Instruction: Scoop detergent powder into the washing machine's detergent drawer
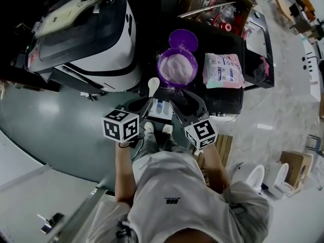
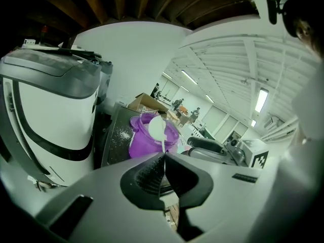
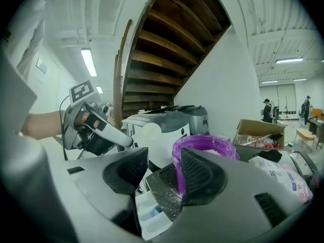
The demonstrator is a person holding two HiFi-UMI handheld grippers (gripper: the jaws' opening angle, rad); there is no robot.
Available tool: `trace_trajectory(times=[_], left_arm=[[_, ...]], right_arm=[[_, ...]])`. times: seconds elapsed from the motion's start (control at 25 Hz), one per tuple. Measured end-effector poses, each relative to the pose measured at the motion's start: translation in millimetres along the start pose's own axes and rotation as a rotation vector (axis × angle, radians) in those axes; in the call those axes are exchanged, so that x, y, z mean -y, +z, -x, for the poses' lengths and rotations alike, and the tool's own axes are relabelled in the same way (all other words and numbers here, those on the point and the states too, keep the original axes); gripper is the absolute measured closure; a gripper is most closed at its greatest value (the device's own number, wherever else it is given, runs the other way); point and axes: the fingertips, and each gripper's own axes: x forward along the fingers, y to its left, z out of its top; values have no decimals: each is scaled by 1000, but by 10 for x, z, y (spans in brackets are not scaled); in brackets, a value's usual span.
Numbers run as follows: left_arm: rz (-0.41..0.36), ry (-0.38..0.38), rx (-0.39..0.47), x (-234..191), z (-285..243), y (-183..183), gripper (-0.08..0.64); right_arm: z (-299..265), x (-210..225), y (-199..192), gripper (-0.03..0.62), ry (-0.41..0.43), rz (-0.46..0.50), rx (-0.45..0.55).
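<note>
My left gripper (image 1: 147,103) (image 2: 163,159) is shut on the thin handle of a white spoon (image 1: 153,86) (image 2: 157,128). The spoon's bowl points up, just left of the purple tub of powder (image 1: 177,68) (image 2: 150,142) (image 3: 203,149). I cannot tell whether the bowl holds powder. The tub stands open on the black washing machine top (image 1: 218,98), with spilled powder around it. The white detergent drawer (image 1: 161,108) (image 3: 151,215) is pulled out below and between both grippers. My right gripper (image 1: 183,99) (image 3: 164,170) hangs open and empty just above the drawer, in front of the tub.
The tub's purple lid (image 1: 183,38) lies behind it. A detergent bag (image 1: 223,70) (image 3: 282,175) lies to the tub's right. A white top-loading machine (image 1: 96,39) (image 2: 45,110) stands on the left. An open cardboard box (image 1: 217,4) sits further back.
</note>
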Motion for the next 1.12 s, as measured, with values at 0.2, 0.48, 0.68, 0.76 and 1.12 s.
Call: trace_trajectory(times=[0.2, 0.48, 0.68, 0.76, 1.12], left_arm=[[5, 1, -19, -75, 114, -179, 545], [7, -32, -38, -229, 223, -431, 545], [12, -40, -34, -341, 284, -610, 545], [9, -42, -42, -379, 279, -702, 545], [7, -18, -74, -590, 197, -1071, 545]], right_arm=[[-2, -151, -89, 411, -6, -15, -11], [-63, -377, -291, 411, -56, -34, -37], [-63, -526, -464, 411, -87, -41, -65], [-62, -559, -552, 411, -96, -49, -75], [-90, -586, -965, 411, -131, -89, -126]])
